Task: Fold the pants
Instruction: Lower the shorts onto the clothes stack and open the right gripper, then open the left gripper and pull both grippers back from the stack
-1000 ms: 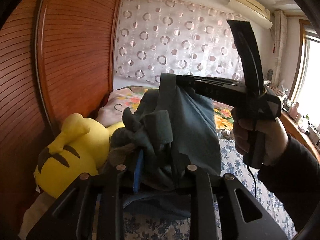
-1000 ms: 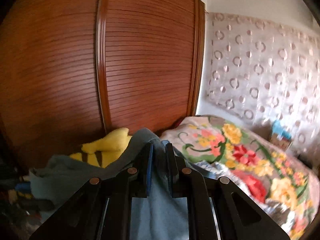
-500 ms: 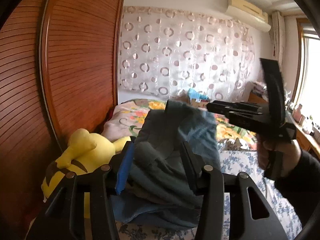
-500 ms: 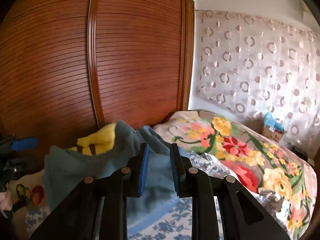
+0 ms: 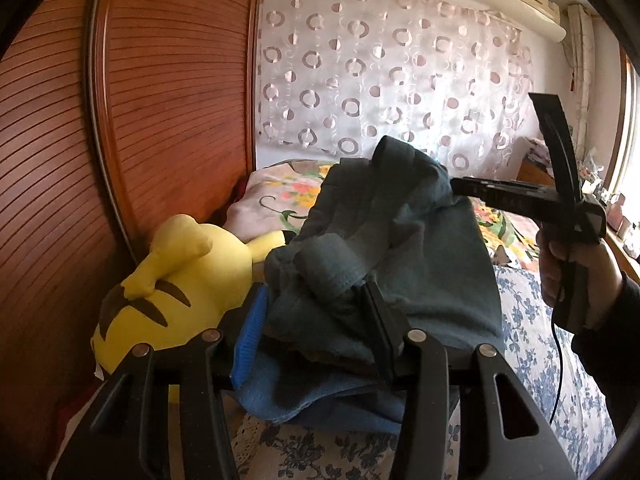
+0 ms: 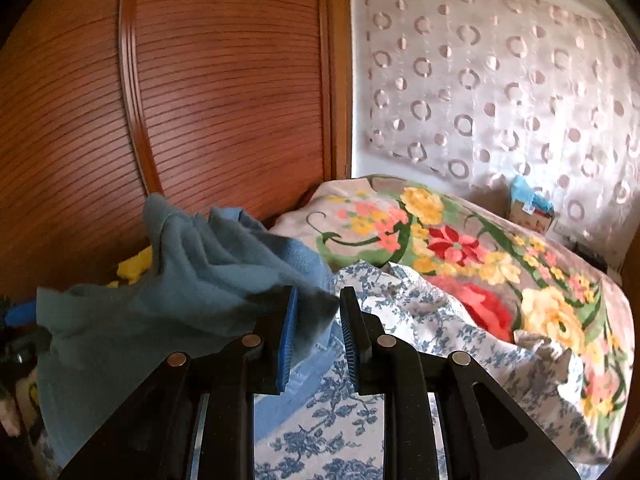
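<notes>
Closest to me, the left gripper [image 5: 316, 312] has its jaws standing apart, with the bunched waistband end of the dark teal fleece pants [image 5: 420, 272] heaped between them. The cloth looks slack there, released rather than pinched. The right gripper [image 6: 316, 308] is also let go. Its blue pads have a clear gap, and only a drooping corner of the teal cloth hangs into it, against the left-hand pad at most. The person's right hand [image 5: 572, 264] holds that gripper level beside the far edge of the garment.

The pants lie in a loose, humped pile on the white bedsheet with the blue flower print [image 6: 320, 432], doubled over on themselves but rumpled, one end peaking up. Just beside them, towards the cupboard, lies a yellow plush toy with brown stripes [image 5: 180, 280]. Beyond is a beige blanket with big red and yellow flowers [image 6: 460, 248]. Behind that are the ribbed reddish wooden wardrobe door [image 5: 160, 100] and a sheer curtain dotted with rings [image 5: 400, 92].

I'd judge a fold has just been laid down and both claws are letting go. The pile is untidy, so the next move probably calls for fresh grips on two matching edges. The cloth then needs drawing flat on the sheet before the next fold, well clear of the toy.
</notes>
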Demonstrator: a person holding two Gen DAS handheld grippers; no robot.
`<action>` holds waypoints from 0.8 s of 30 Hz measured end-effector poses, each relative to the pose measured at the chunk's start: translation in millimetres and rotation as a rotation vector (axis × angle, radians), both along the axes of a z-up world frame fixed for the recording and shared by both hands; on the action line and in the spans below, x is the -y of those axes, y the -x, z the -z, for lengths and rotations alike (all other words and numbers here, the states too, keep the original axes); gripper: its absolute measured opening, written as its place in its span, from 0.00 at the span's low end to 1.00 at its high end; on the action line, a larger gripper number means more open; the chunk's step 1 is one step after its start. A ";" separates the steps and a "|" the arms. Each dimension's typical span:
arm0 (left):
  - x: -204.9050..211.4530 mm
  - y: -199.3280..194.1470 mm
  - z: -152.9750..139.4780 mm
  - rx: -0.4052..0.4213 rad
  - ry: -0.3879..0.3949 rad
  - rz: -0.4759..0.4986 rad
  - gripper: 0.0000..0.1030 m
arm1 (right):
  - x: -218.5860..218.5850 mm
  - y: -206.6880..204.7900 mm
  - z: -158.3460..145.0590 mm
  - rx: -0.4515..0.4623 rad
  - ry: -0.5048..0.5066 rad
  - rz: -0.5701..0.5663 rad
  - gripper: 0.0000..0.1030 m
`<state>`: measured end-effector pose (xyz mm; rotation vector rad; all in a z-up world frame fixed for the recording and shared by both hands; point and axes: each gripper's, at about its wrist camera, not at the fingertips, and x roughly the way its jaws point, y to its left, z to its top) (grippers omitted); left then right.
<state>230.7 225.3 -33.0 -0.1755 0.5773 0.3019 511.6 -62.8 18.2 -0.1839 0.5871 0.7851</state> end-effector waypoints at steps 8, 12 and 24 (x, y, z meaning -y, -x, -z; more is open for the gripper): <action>12.0 13.1 -13.2 0.023 -0.028 0.028 0.48 | 18.5 34.1 -8.8 -0.005 -0.045 0.003 0.22; 20.8 23.9 -23.0 0.041 -0.041 0.045 0.48 | 37.1 56.8 -16.6 -0.012 -0.073 0.005 0.22; 57.0 58.7 -49.6 0.098 -0.075 0.111 0.48 | 118.0 167.3 -40.2 0.018 -0.109 0.068 0.24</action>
